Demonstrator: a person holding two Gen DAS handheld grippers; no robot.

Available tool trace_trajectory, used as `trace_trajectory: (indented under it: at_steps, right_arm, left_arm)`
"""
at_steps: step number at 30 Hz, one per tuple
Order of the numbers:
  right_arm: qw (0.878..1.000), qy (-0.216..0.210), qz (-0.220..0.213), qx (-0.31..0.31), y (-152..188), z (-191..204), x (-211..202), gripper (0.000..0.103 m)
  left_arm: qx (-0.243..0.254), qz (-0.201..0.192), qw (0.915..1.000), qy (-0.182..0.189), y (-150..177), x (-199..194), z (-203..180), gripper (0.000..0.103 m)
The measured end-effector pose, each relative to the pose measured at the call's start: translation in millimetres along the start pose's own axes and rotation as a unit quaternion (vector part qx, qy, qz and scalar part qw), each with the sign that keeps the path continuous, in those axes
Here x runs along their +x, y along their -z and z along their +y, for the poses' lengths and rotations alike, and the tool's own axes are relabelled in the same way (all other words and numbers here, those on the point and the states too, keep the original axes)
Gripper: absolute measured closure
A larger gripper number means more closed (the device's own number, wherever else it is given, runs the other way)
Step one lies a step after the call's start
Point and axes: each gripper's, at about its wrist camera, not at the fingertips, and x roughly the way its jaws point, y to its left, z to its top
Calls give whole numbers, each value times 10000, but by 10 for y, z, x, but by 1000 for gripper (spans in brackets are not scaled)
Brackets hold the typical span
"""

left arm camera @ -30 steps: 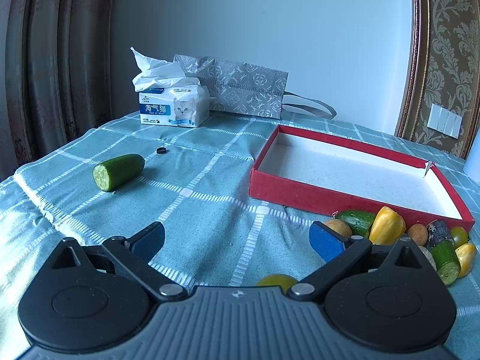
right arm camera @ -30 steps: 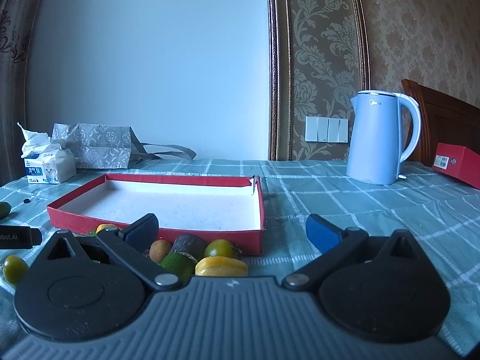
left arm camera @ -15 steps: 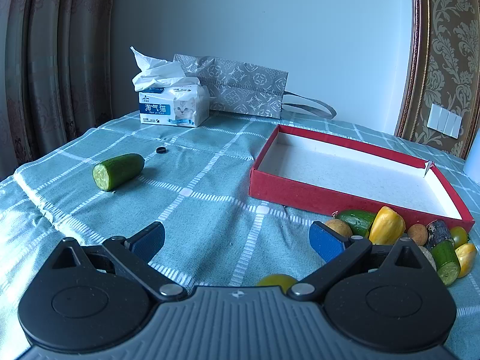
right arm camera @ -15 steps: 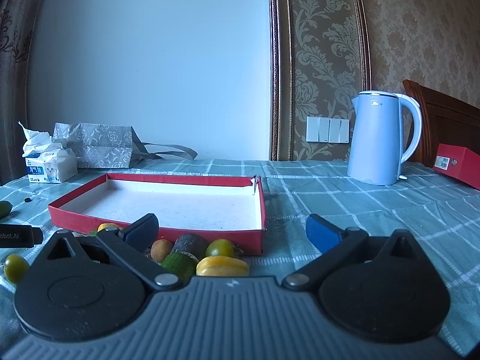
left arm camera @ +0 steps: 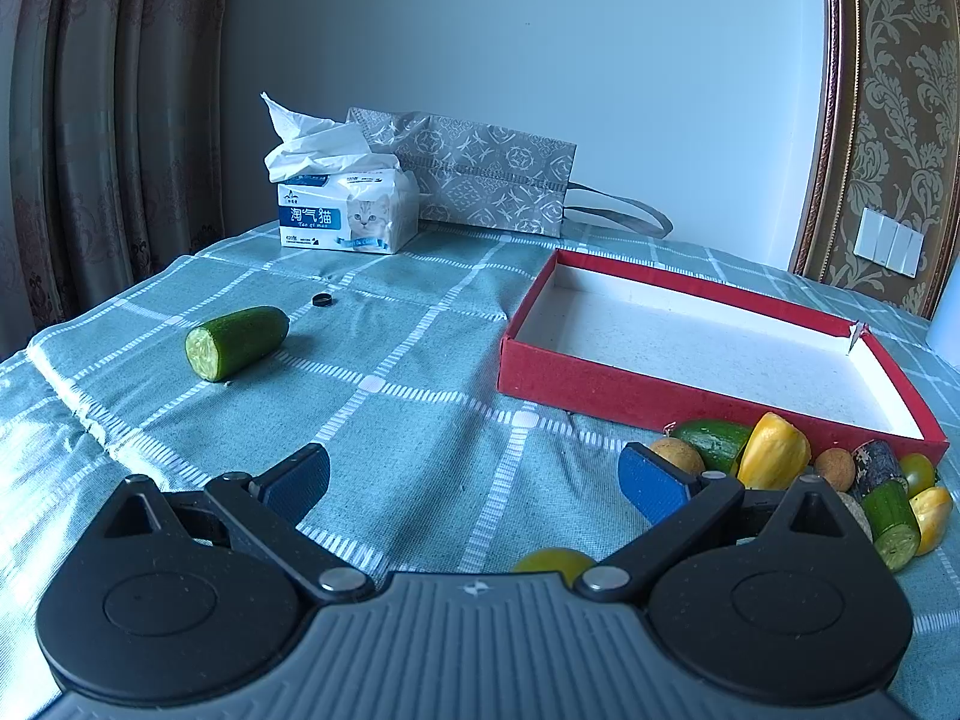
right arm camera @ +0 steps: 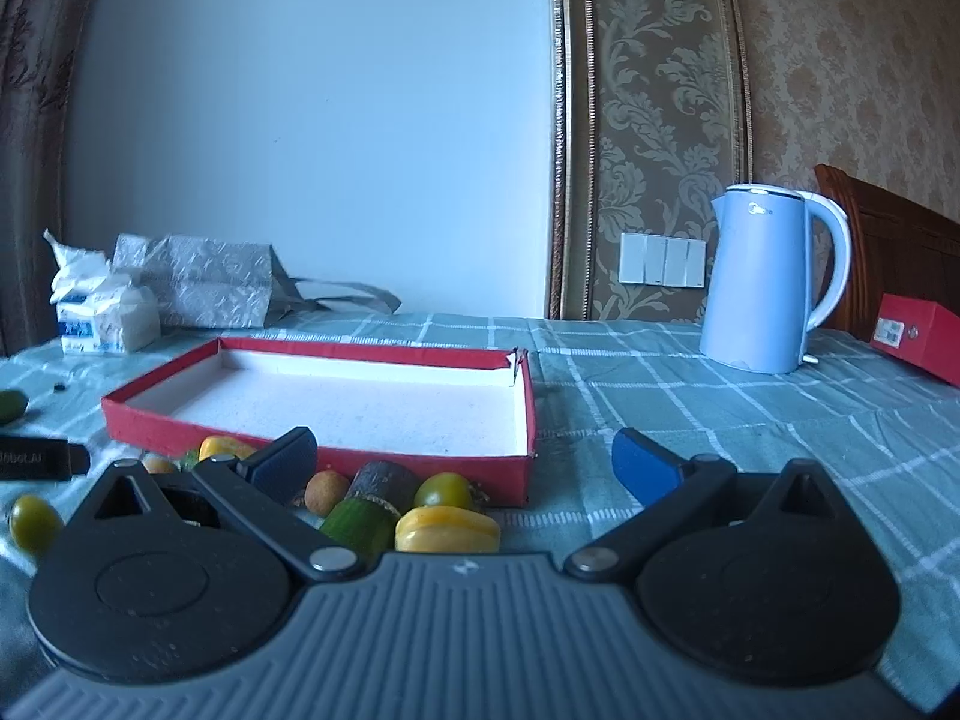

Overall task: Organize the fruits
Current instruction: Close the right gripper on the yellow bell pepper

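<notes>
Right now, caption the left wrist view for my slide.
Open left gripper faces an empty red tray; cut cucumber lies apart.

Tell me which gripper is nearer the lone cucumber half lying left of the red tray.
Left. The left gripper hangs open with the cucumber half ahead and to its left. From the right gripper, also open, the cucumber half sits at the far left edge, past the red tray.

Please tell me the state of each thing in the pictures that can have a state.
left gripper: open, holds nothing
right gripper: open, holds nothing
red tray: empty
kettle: upright, lid shut
tissue pack: open, tissue sticking out
cucumber piece: lying, cut end showing
</notes>
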Motion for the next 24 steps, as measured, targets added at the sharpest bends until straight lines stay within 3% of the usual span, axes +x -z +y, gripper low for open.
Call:
trace_trajectory:
  at_steps: [8, 9, 10, 11, 13, 14, 17, 20, 22, 24]
  right_arm:
    - [9978, -293, 406, -433, 10, -204, -5, 0]
    - [9976, -289, 438, -459, 12, -233, 2, 9]
    - [9971, -302, 493, -490, 16, -254, 11, 26]
    - [9966, -339, 561, -501, 19, -262, 32, 35]
    - [9949, -517, 757, -422, 28, -299, 83, 84]
    - [9935, -614, 888, -358, 39, -311, 121, 88]
    - [9906, -626, 1159, -360, 70, -297, 215, 87]
    - [9902, -667, 1195, -296, 64, -294, 248, 63]
    - [9916, -676, 1082, -212, 43, -308, 214, 30]
    - [9924, -734, 968, -186, 21, -309, 168, 28]
  left_arm:
    - [-82, 12, 9999, 65, 10, 0, 11, 0]
    - [-96, 21, 9999, 74, 3, 3, 24, 0]
    - [-106, 26, 9999, 82, 0, 5, 28, 0]
    - [-115, 29, 9999, 87, -2, 4, 30, 0]
    - [-125, 38, 9999, 100, -4, -1, 34, 0]
    - [-126, 42, 9999, 102, -5, 0, 32, 0]
    - [-141, 52, 9998, 116, -8, -1, 35, 0]
    - [-164, 67, 9998, 128, -12, 4, 43, 0]
    - [-183, 81, 9997, 140, -18, 12, 51, 0]
    - [-192, 92, 9996, 159, -22, 18, 53, 0]
